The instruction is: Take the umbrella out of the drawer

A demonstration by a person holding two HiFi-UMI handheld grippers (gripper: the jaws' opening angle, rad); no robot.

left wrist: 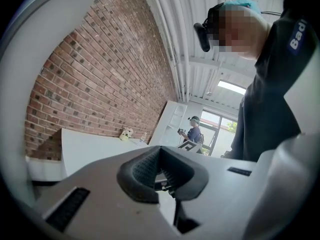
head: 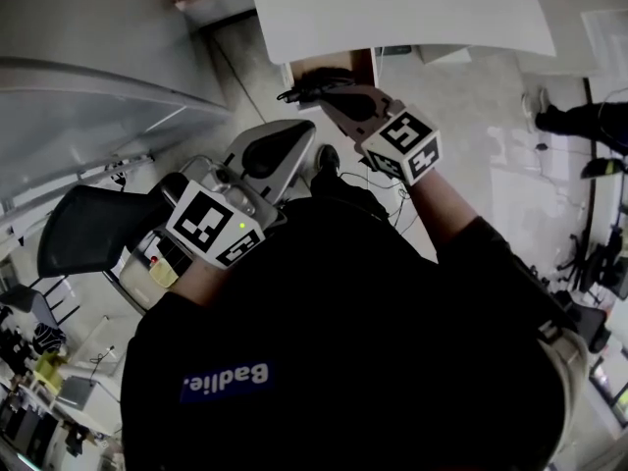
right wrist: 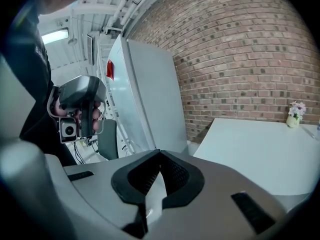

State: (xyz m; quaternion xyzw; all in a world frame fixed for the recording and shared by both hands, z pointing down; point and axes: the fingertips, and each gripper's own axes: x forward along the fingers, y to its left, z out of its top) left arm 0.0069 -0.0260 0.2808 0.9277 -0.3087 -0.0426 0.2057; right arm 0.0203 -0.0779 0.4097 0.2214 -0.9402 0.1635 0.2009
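No umbrella shows in any view. In the head view a brown wooden unit (head: pixel 345 63) sits under the edge of the white table (head: pixel 412 13); I cannot tell whether it is the drawer. My right gripper (head: pixel 299 91) reaches toward that unit with its jaws shut and nothing between them. In its own view the right gripper (right wrist: pixel 159 155) points over the white table (right wrist: pixel 260 149). My left gripper (head: pixel 294 135) is held lower and to the left, near my body. Its jaws meet at the tips in the left gripper view (left wrist: pixel 160 151) and hold nothing.
A brick wall (right wrist: pixel 240 49) stands behind the table, and a small flower vase (right wrist: pixel 293 116) is on the table's far side. A tall white cabinet (right wrist: pixel 150 99) stands at the left. A dark chair (head: pixel 93 229) is by my left side. Another person (left wrist: pixel 194 130) stands far off.
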